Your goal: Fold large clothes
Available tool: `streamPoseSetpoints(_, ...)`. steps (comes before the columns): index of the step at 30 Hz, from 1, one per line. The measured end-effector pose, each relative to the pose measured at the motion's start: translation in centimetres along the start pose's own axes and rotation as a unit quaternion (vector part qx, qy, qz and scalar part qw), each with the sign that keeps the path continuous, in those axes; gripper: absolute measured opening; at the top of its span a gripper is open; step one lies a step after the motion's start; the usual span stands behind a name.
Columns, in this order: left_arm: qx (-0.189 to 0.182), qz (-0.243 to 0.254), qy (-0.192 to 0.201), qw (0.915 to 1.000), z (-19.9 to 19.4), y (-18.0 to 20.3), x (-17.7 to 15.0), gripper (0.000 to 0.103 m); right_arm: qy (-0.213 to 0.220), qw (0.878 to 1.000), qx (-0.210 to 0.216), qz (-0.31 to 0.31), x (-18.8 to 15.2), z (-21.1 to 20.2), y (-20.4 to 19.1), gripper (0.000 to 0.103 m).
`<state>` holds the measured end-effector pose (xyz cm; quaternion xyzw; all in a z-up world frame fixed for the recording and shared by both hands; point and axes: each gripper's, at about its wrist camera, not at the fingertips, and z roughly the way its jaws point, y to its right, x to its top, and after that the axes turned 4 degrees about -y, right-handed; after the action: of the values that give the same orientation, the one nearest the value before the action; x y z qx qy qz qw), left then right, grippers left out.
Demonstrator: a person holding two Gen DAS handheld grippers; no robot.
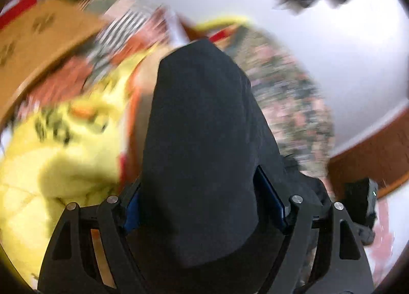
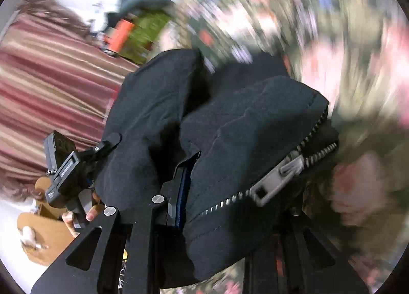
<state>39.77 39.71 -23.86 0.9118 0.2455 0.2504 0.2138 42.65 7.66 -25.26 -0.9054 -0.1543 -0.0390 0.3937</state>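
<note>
In the centre of both views hangs a black jacket, thick and matte, with a grey zip whose pale teeth run along one edge in the right view; no writing on it can be read. The left gripper is clamped on a wide bunch of the jacket, jaws far apart. The right gripper pinches a fold, jaws nearly together. Behind lie a blurred floral cloth, a yellow fabric at lower left, and a striped cloth.
</note>
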Motion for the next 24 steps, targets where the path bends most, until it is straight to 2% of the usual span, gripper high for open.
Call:
streamPoseSetpoints(1,0.011,-0.015,-0.015,0.9997,1.5,-1.4,-0.3,0.079,-0.007,1.0,-0.005,0.002,-0.3,0.8,0.5,0.021)
streamPoseSetpoints(2,0.001,-0.032,-0.02,0.9993,2.2,-2.5,-0.8,0.081,-0.006,1.0,-0.01,-0.006,-0.6,0.8,0.3,0.021)
streamPoseSetpoints(4,-0.031,-0.046,-0.002,0.9985,1.7,-3.6,-1.4,0.081,-0.003,1.0,-0.019,-0.023,-0.7,0.3,-0.2,0.026)
streamPoseSetpoints(5,-0.03,-0.041,-0.001,0.9987,1.4,-3.4,-1.6,0.081,-0.007,0.999,-0.032,-0.03,-0.9,0.1,-0.5,0.026)
streamPoseSetpoints(7,-0.014,-0.034,-0.005,0.9993,1.0,-2.8,-1.9,0.082,-0.014,0.997,-0.058,-0.044,-1.3,-0.4,-0.8,0.029)
streamPoseSetpoints(11,0.033,-0.011,-0.005,0.9994,-0.3,-1.8,-2.6,0.081,-0.014,0.995,-0.08,-0.052,-2.0,-1.7,-0.7,0.032)
streamPoseSetpoints(17,0.097,0.047,0.0,0.9942,-4.5,0.8,-5.2,0.08,0.008,0.99,-0.119,-0.071,-4.6,-6.5,-2.6,0.035)
streamPoseSetpoints(19,0.119,0.077,0.015,0.9897,-7.0,2.3,-6.7,0.08,0.036,0.989,-0.118,-0.075,-5.8,-8.8,-3.2,0.035)
streamPoseSetpoints(24,0.174,0.142,0.072,0.9718,-13.1,6.0,-11.8,0.08,0.105,0.983,-0.115,-0.092,-9.1,-14.5,-7.1,0.035)
